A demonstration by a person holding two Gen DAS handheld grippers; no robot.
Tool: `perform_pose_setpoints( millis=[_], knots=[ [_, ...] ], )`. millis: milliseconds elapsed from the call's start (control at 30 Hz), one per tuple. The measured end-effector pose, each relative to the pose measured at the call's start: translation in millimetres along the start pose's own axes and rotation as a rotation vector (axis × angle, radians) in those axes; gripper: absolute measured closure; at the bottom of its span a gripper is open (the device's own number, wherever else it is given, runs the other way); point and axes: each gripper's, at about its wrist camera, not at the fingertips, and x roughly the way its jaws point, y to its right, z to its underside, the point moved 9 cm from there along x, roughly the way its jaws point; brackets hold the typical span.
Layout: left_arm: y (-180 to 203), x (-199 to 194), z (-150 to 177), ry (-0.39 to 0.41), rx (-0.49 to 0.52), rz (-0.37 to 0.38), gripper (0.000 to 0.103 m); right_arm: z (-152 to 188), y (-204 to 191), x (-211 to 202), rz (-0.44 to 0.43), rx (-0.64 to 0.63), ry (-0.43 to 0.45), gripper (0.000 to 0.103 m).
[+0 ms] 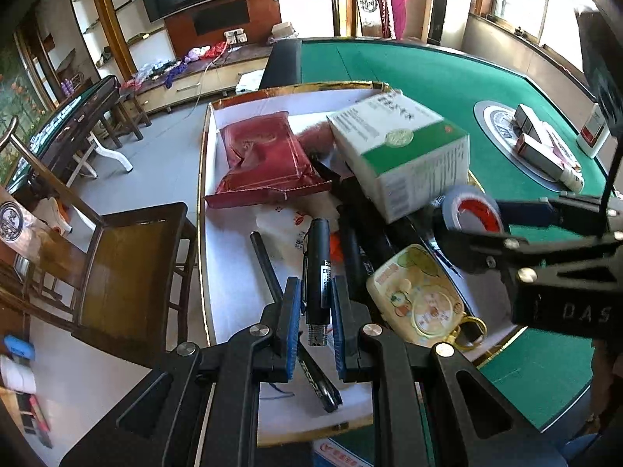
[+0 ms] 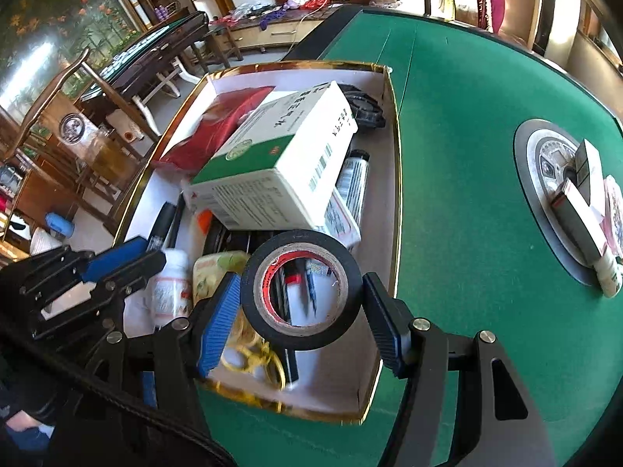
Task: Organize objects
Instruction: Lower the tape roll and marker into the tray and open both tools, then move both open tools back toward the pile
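Note:
A white tray with a gold rim sits on the green table, crowded with things. My left gripper hangs over its near end, shut on a black pen that stands up between the blue pads. In the right wrist view that gripper shows at the left. My right gripper is shut on a roll of black tape, gripped across its width above the tray. From the left wrist view the tape and the right gripper hang at the tray's right side.
The tray holds a red packet, a white and green carton, a cream tin and gold scissors handles. Small boxes lie on the table's round centre disc. A wooden chair stands left.

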Motion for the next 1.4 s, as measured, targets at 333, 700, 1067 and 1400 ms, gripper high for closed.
perform_pose_setpoints(
  millis=[333, 700, 1067, 1400],
  knots=[
    [-1, 13, -12, -0.005, 0.009, 0.000, 0.091, -56, -15, 27, 0.087, -0.086, 0.034, 0.040],
    [2, 7, -6, -0.013, -0.019, 0.047, 0.090, -32, -12, 10, -0.017, -0.029, -0.050, 0.040],
    [13, -28, -26, 0.059, -0.082, 0.064, 0.064, -7, 36, -47, -0.070, 0.116, 0.036, 0.040],
    [71, -45, -36, 0.075, -0.003, 0.103, 0.064, 31, 218, -88, 0.137, 0.330, 0.067, 0.039]
  ],
)
